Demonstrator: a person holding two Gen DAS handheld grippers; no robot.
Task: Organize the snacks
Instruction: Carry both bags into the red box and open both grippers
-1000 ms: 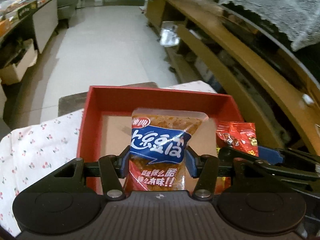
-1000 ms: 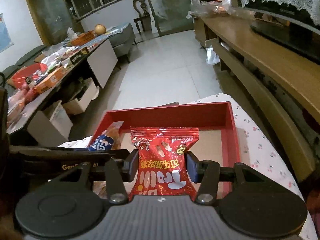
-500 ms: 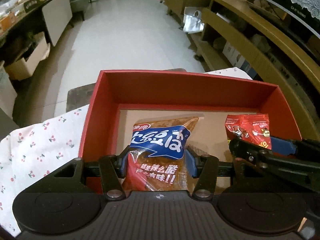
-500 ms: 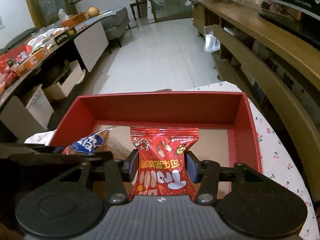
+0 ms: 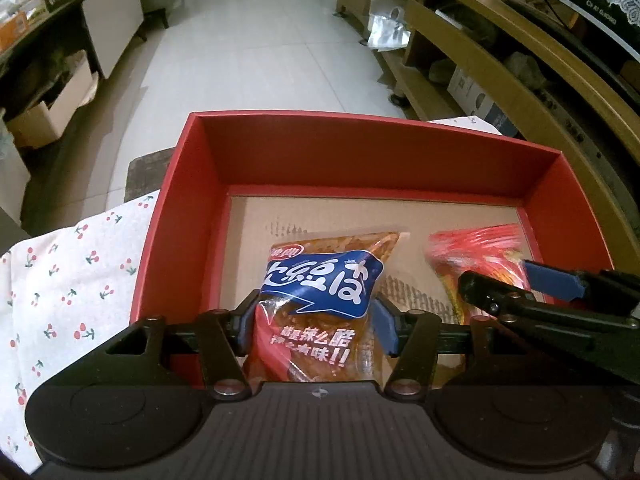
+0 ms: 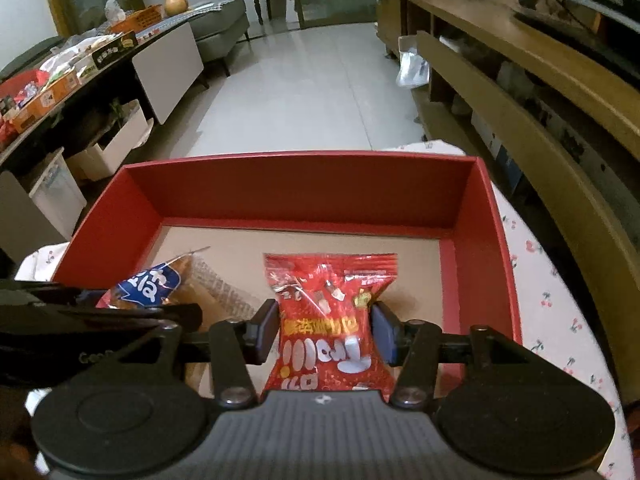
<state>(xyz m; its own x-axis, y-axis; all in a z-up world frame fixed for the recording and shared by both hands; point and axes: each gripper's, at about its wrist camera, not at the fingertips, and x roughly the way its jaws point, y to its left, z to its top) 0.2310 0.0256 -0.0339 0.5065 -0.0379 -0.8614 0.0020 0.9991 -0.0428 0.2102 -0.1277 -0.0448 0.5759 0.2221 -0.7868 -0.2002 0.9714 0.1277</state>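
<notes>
A red box (image 5: 360, 120) with a cardboard floor stands on a cherry-print cloth. The blue-labelled spicy snack packet (image 5: 320, 276) lies low in the box between the pads of my left gripper (image 5: 316, 320). Its jaws are opening and a thin gap shows at each pad. The red candy packet (image 6: 328, 292) sits between the pads of my right gripper (image 6: 324, 332), whose jaws are also opening and barely touch it. In the left wrist view the red packet (image 5: 476, 252) is blurred beside the right gripper's fingertip (image 5: 552, 280). The blue-labelled packet (image 6: 148, 284) shows left of the red one.
The cherry-print cloth (image 5: 72, 272) covers the table around the box (image 6: 300, 158). A long wooden shelf unit (image 6: 520, 92) runs along the right. A low table with several snack boxes (image 6: 60, 88) stands at the left, with tiled floor (image 6: 312, 88) between.
Both grippers sank into the red box, bringing the two packets down to its cardboard floor. The jaws of both have widened a little and the red packet now looks blurred.
</notes>
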